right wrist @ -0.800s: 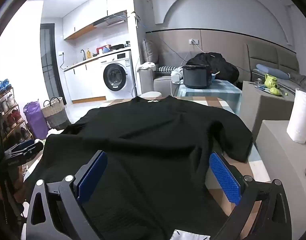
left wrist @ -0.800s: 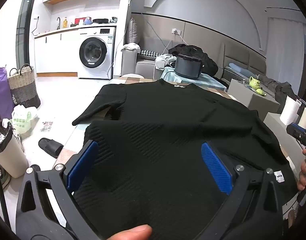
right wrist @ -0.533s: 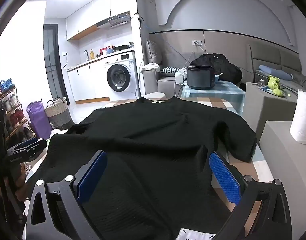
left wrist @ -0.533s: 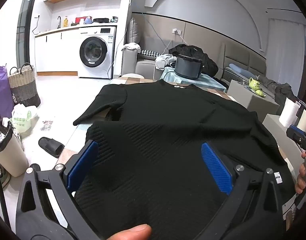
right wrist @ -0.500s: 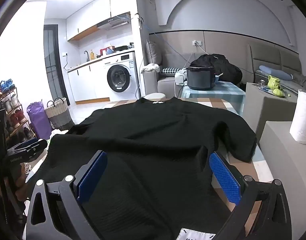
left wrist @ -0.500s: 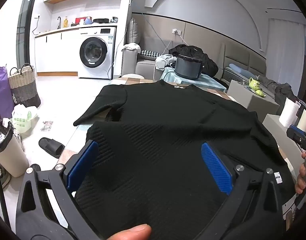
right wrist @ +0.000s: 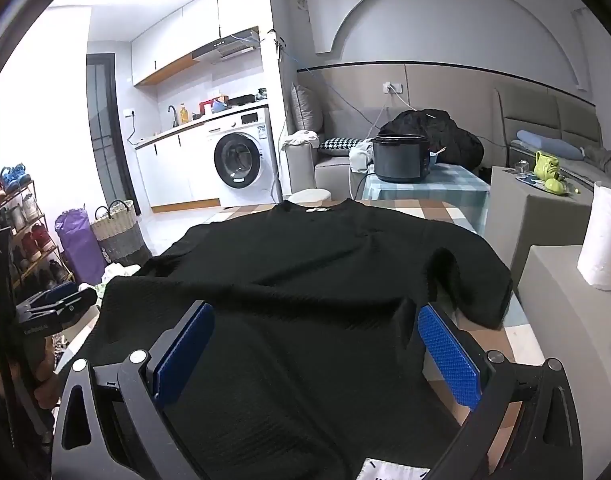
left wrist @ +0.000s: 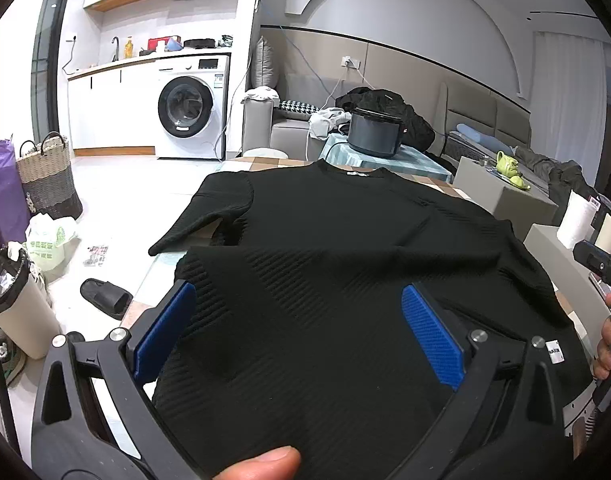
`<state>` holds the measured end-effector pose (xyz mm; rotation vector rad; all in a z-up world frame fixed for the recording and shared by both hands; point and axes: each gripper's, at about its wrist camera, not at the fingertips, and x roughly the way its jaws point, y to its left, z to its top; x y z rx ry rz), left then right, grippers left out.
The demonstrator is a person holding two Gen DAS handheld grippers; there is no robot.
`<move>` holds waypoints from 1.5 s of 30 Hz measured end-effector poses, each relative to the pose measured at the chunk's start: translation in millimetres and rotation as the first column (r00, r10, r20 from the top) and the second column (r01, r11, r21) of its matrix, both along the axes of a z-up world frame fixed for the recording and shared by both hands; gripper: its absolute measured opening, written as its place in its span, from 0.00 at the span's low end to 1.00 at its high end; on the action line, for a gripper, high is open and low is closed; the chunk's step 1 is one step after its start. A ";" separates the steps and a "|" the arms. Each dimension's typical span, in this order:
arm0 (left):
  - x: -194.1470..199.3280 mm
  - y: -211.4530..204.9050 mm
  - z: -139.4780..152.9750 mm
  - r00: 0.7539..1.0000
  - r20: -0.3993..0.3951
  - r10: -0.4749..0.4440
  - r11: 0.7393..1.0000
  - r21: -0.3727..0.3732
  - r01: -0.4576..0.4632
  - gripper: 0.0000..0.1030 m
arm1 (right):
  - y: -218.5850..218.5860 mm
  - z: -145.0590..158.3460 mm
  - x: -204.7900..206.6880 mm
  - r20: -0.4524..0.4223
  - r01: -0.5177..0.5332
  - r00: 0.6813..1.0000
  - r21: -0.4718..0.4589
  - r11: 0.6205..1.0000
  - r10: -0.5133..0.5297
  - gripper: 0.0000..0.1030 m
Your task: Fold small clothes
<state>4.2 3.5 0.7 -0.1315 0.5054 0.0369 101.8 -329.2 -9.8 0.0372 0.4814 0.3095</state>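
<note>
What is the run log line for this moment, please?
stage: pre-grasp | shirt: spread on table, unfolded | left gripper: open over hem | right gripper: open over hem

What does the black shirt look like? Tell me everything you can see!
The black shirt is a short-sleeved knit top with a ribbed, stripy weave. It lies spread on the table, collar at the far end with a small white label inside. Its near part is folded up over the middle. A white tag sticks out at one near edge.
</note>
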 end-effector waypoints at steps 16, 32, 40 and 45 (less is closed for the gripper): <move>-4.5 2.1 8.5 1.000 0.002 0.002 1.000 0.003 -0.002 0.99 | 2.6 6.0 -3.6 0.008 -0.001 1.000 0.003 1.000 0.001 1.00; -10.2 -12.2 13.3 1.000 -0.012 -0.019 1.000 0.014 0.019 0.99 | -8.4 6.8 -7.9 -0.011 0.027 1.000 0.008 1.000 -0.026 1.00; -12.3 -14.7 12.9 1.000 -0.008 -0.018 1.000 0.017 0.018 0.99 | -8.0 5.5 -6.6 -0.005 0.029 1.000 0.011 1.000 -0.029 1.00; -9.9 -13.0 9.1 1.000 -0.018 -0.014 1.000 0.019 0.014 0.99 | -9.3 2.9 -1.9 -0.020 0.026 0.999 0.028 0.999 -0.026 1.00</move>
